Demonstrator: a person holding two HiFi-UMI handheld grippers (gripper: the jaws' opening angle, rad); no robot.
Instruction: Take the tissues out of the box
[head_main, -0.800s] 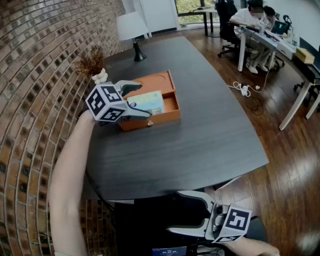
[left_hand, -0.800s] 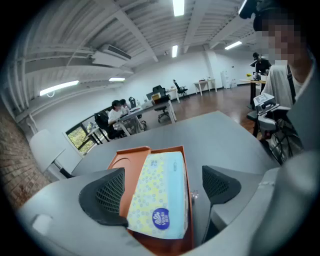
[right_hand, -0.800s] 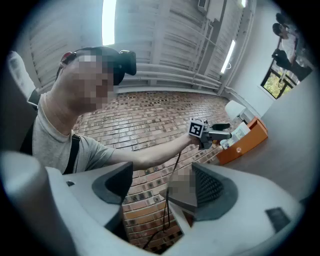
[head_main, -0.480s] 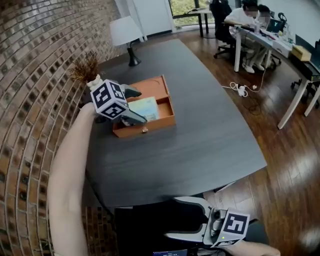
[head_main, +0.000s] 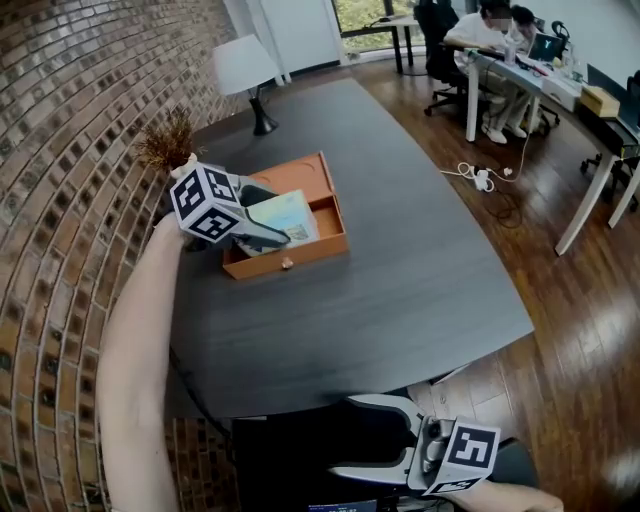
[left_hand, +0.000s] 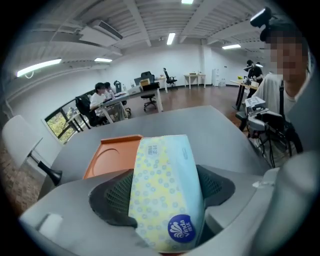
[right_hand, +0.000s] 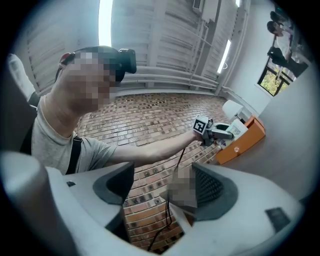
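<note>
Left gripper (left_hand: 164, 196): jaws clamped on blue-and-yellow tissue pack (left_hand: 164, 165), over orange drawer box (head_main: 300, 256) on dark table (head_main: 400, 280). Right gripper (right_hand: 165, 189): jaws wide, empty, below table edge.

Open tabletop (head_main: 420, 270) right of box (head_main: 320, 250); brick wall (head_main: 70, 150), plant (head_main: 170, 142), lamp (head_main: 243, 68) crowd left.

Head view steeply above table (head_main: 400, 290); both gripper views sharing orange box (head_main: 320, 247)
</note>
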